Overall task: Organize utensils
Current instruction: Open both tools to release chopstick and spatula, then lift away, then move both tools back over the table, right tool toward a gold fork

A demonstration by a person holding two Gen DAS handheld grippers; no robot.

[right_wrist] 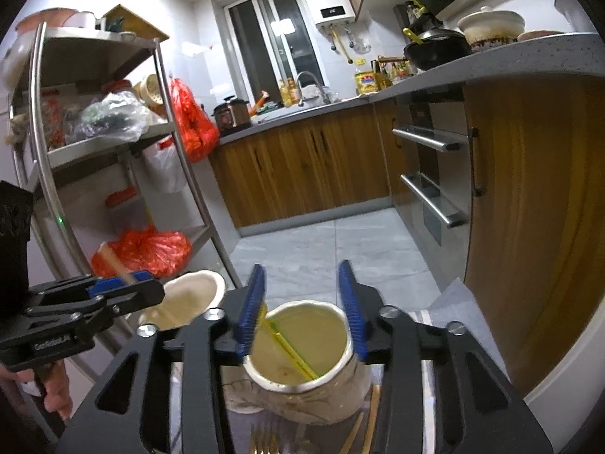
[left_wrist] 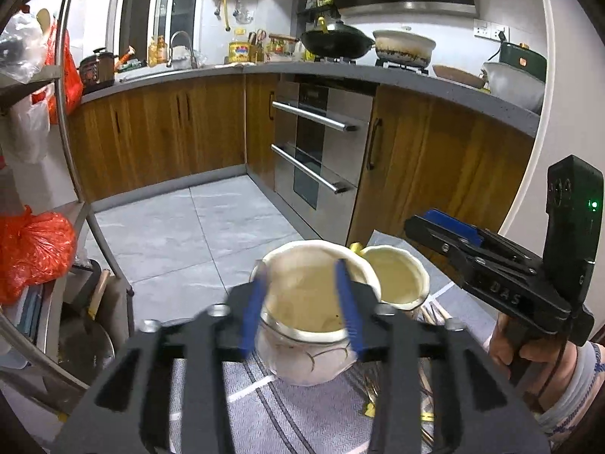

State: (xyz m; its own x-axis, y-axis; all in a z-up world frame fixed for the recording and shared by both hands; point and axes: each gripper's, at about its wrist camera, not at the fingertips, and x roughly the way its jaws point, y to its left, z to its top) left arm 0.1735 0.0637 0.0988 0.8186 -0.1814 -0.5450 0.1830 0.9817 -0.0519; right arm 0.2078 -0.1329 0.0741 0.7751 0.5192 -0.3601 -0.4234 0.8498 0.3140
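Two cream jars are standing side by side on a grey cloth [left_wrist: 242, 412] covering the desk, and the utensils are split between them and the cloth: a yellow-green stick [right_wrist: 293, 355] is leaning inside the right jar [right_wrist: 302, 386], while a fork [right_wrist: 262, 442] and several chopsticks [right_wrist: 363, 427] are lying loose on the cloth at its base. The left jar [left_wrist: 306, 344] is looking empty from above. The left tool [left_wrist: 302, 306] is hovering over that jar with its fingers parted about halfway, gripping nothing; the right tool [right_wrist: 302, 302] is sitting over the right jar, its fingers open a little wider than the rim — also empty, though the stick's top is resting just beside the left pad. The jars are almost touching near the desk's front edge, so a tool dipping too low could be catching a rim and tipping a jar — perhaps onto the tiled floor [left_wrist: 211, 227]. The leaning stick could also be getting knocked out by a passing pad.
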